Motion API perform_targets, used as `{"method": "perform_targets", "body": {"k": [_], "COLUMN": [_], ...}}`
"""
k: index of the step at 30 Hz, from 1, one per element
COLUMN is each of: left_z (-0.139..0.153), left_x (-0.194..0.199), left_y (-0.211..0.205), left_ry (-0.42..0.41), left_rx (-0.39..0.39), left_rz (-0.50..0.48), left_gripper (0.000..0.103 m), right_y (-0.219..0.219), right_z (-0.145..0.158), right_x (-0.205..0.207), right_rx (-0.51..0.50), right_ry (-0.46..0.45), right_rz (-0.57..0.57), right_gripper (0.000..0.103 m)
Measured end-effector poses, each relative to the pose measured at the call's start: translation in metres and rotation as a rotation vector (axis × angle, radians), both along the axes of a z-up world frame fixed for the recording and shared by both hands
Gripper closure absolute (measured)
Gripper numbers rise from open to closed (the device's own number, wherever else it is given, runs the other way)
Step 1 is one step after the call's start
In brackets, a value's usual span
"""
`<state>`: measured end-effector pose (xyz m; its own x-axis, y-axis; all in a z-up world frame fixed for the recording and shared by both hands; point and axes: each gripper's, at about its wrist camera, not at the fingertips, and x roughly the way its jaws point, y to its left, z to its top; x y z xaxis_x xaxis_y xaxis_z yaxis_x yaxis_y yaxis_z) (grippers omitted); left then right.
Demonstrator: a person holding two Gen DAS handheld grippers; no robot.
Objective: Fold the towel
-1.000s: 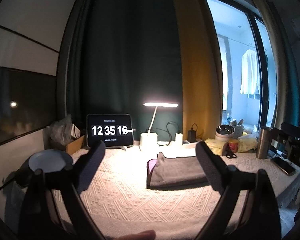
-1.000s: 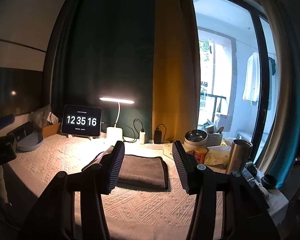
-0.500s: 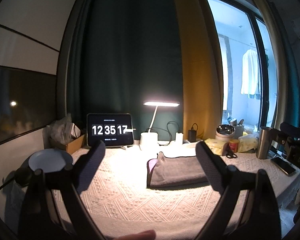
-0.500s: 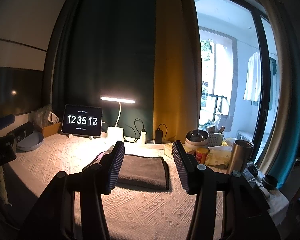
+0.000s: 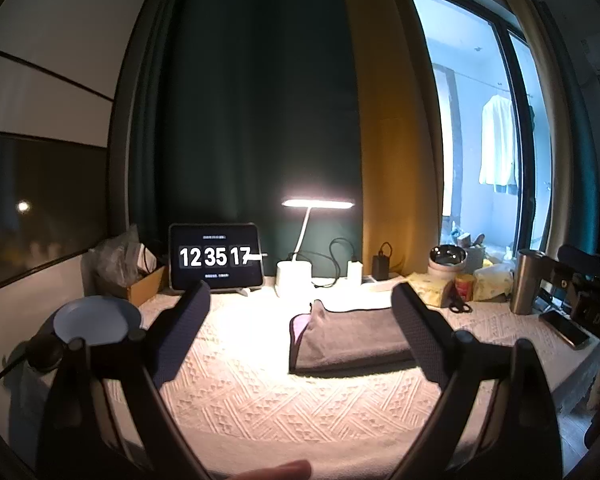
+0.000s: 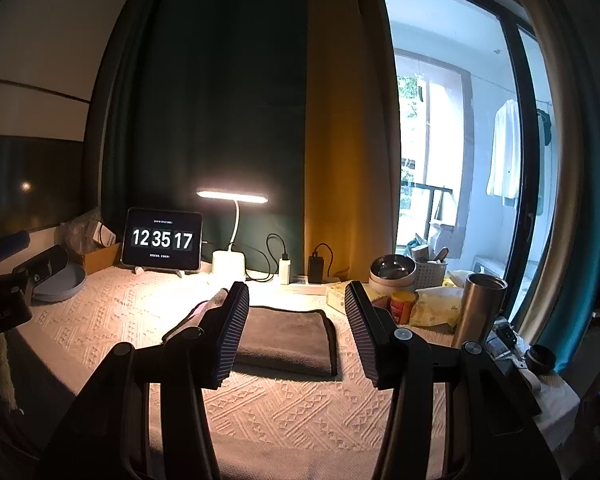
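Note:
A grey towel [image 5: 348, 336] with a pink underside lies folded into a rectangle on the cream knitted tablecloth [image 5: 260, 392], in front of the lamp. It also shows in the right wrist view [image 6: 288, 340]. My left gripper [image 5: 300, 332] is open and empty, held back from the towel above the table's near side. My right gripper [image 6: 296, 328] is open and empty, also held back, with the towel seen between its fingers. Neither gripper touches the towel.
At the back stand a tablet clock [image 5: 215, 257], a lit desk lamp [image 5: 296, 276] and chargers [image 6: 316, 268]. A pale plate [image 5: 94, 318] sits at left. At right are a metal bowl [image 6: 392, 270], a steel tumbler [image 6: 480, 312], snack packets, scissors [image 5: 458, 306] and a phone [image 5: 566, 330].
The clock has ticked from 12:35:16 to 12:35:17. Both grippers and the towel have stayed where they were.

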<state>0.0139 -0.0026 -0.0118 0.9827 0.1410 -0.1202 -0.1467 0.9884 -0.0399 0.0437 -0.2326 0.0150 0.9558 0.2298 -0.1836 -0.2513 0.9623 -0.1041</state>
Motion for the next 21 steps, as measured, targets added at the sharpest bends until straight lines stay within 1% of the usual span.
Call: {"method": "perform_targets", "body": {"k": [21], "left_z": [-0.0004], "left_x": [-0.0002], "left_y": [-0.0004], "left_ry": [0.0], "left_rx": [-0.001], "left_rz": [0.0], "left_gripper": [0.01], "right_y": [0.0017], "right_z": [-0.0014], "right_x": [0.0009], "right_rx": [0.0], "right_ry": [0.003], "right_rz": [0.002], "right_gripper": [0.05]}}
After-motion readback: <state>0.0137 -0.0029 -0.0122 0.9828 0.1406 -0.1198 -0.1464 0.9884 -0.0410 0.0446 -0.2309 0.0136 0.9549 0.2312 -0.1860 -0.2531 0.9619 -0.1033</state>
